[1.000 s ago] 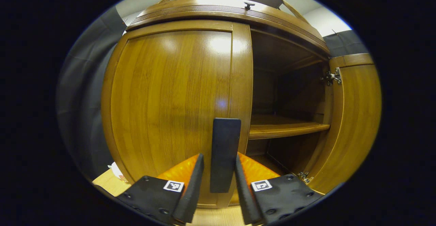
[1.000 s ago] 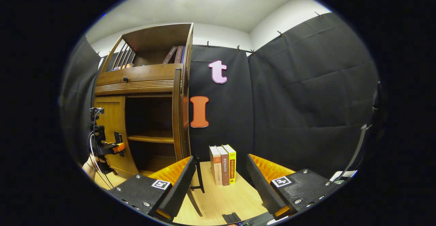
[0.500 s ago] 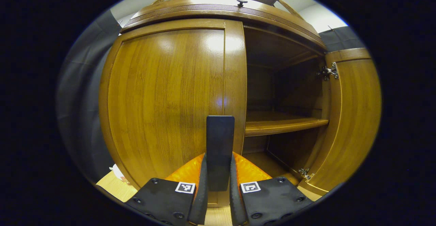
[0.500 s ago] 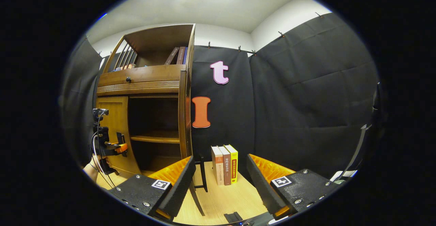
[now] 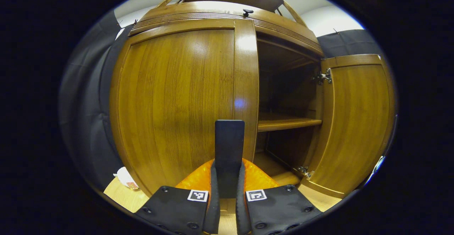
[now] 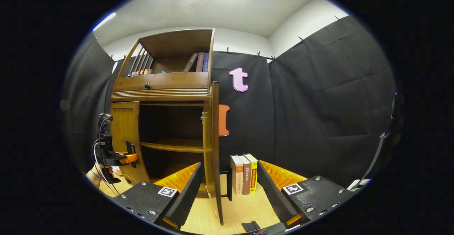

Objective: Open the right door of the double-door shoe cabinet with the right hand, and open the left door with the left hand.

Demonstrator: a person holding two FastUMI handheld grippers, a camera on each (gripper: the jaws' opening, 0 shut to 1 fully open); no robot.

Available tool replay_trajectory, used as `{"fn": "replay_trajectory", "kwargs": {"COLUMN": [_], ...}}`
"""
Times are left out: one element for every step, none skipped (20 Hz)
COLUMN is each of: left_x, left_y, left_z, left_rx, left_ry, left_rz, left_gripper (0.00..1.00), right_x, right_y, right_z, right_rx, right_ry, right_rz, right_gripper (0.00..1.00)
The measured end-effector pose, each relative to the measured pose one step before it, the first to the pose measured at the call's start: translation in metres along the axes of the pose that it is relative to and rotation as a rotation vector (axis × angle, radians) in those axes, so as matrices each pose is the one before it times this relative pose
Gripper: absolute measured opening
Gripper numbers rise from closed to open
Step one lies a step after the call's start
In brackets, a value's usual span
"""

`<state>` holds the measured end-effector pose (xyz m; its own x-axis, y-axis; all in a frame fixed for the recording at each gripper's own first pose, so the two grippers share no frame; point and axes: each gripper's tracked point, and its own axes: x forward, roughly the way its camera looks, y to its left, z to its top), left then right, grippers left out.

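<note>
Wooden left door (image 5: 177, 100) handle (image 5: 229, 150) between left tongs (image 5: 225, 206).

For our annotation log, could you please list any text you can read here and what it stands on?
No text here can be read.
Books: print on the spines, too small to read.
Square markers: coded patterns, no words.
Packet: print too blurred to read.
</note>
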<state>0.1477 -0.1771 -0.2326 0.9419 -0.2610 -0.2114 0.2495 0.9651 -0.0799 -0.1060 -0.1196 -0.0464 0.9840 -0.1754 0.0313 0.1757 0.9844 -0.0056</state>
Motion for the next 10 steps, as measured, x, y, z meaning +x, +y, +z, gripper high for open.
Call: {"fn": "replay_trajectory", "kwargs": {"left_x": [-0.00769,-0.00923,-0.00872,-0.00864,-0.00883,-0.00876,-0.00837,-0.00657,-0.00661,-0.00737], "left_y": [0.00077,-0.00029,0.00039,0.00274,0.00295,0.00231,0.0027,0.00325,0.0034,0.00409], "left_z": [-0.00034,0.00034,0.00098,-0.00026,0.00007,-0.00107,0.00005,-0.00174,0.00141,0.00054], "left_rx": [-0.00211,0.0011,0.00492,0.00188,0.00049,-0.00195,0.00012,-0.00062,0.00041,0.00242], "left_ry": [0.0007,0.00035,-0.00118,0.00021,-0.00089,-0.00057,0.00002,-0.00108,0.00089,-0.00058], "left_rz": [-0.01101,-0.00898,-0.00826,-0.00464,-0.00506,-0.00369,-0.00355,-0.00276,-0.00021,-0.00053], "left_gripper": [0.25,0.25,0.25,0.25,0.25,0.25,0.25,0.25,0.25,0.25], "right_x": [-0.00005,-0.00015,0.0001,-0.00003,0.00061,0.00071,0.0015,0.00099,0.00152,0.00013], "right_y": [0.00543,0.00568,0.00568,0.00604,0.00562,0.00559,0.00576,0.00491,0.00548,0.0051], "right_z": [0.00157,0.00052,0.00148,-0.00092,0.0002,-0.00023,0.00097,0.00266,0.00236,0.00183], "right_rx": [0.00071,-0.00073,-0.00239,-0.00108,0.0,0.00139,0.00196,0.00303,0.00178,0.00176], "right_ry": [-0.00393,-0.00212,-0.00038,0.00074,0.0017,0.00236,-0.00039,-0.00154,-0.00435,-0.00514], "right_rz": [0.00826,0.00777,0.00835,0.00829,0.01015,0.00959,0.00932,0.00772,0.00926,0.00699], "right_gripper": [0.92,0.92,0.92,0.92,0.92,0.92,0.92,0.92,0.92,0.92]}}
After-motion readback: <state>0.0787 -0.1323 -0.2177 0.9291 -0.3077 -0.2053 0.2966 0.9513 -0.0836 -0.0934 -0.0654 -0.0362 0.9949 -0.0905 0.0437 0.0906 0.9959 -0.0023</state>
